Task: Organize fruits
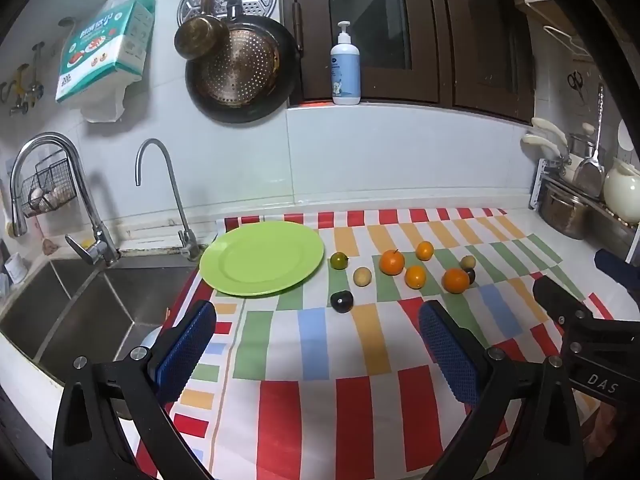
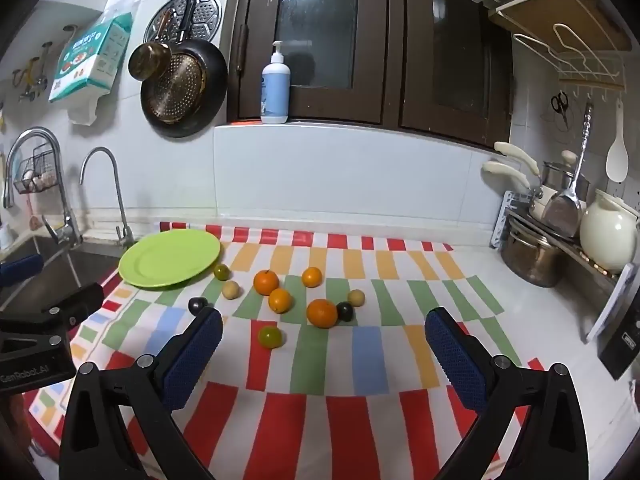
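Note:
A green plate (image 1: 262, 258) (image 2: 170, 258) sits bare on the striped cloth beside the sink. To its right lie several small fruits: oranges (image 1: 392, 263) (image 2: 322, 313), tan ones (image 1: 362, 277) (image 2: 231, 290), dark ones (image 1: 341, 301) (image 2: 344, 311) and green ones (image 1: 339, 261) (image 2: 270, 337). My left gripper (image 1: 318, 332) is open and empty, above the cloth short of the fruits. My right gripper (image 2: 324, 338) is open and empty, near the front of the fruit cluster. Each gripper's body shows at the edge of the other's view.
A steel sink (image 1: 80, 312) with two taps (image 1: 160, 184) lies left of the plate. A soap bottle (image 1: 345, 66) stands on the sill behind. Pots and a cream jug (image 2: 608, 236) crowd the right end of the counter. Pans hang on the wall.

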`<state>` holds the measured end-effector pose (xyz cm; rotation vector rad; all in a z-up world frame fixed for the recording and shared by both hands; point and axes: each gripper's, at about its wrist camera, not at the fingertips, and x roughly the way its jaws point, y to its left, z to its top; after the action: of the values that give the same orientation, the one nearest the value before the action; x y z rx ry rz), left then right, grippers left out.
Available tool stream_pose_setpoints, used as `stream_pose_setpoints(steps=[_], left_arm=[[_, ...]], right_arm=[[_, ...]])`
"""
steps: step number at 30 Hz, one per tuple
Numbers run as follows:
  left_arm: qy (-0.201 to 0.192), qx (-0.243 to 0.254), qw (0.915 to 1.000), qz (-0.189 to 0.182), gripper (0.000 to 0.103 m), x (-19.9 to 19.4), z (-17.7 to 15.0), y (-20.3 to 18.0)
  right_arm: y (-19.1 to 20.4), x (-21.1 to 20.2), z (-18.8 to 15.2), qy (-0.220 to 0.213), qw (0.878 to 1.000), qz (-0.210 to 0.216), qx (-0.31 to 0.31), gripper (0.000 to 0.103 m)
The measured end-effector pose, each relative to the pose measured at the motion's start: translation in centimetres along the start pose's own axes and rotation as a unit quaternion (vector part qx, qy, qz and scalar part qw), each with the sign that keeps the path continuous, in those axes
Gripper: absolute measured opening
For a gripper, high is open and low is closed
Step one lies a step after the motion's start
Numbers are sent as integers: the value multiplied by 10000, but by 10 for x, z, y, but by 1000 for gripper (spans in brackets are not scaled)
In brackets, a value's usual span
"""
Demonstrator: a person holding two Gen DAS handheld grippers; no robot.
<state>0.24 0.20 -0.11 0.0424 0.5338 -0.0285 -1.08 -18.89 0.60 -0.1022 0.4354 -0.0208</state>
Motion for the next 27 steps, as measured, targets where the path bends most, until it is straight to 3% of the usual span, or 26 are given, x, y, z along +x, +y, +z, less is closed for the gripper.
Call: stream_pose_setpoints(steps=[9, 27], left_arm=[[-302, 222, 9992, 129, 103, -14, -1, 2], [-273, 27, 9996, 45, 102, -11, -2, 12]], right_arm=[[3, 1, -1, 164, 9999, 29, -2, 102], [10, -2, 0, 106, 9998, 139, 41, 102]])
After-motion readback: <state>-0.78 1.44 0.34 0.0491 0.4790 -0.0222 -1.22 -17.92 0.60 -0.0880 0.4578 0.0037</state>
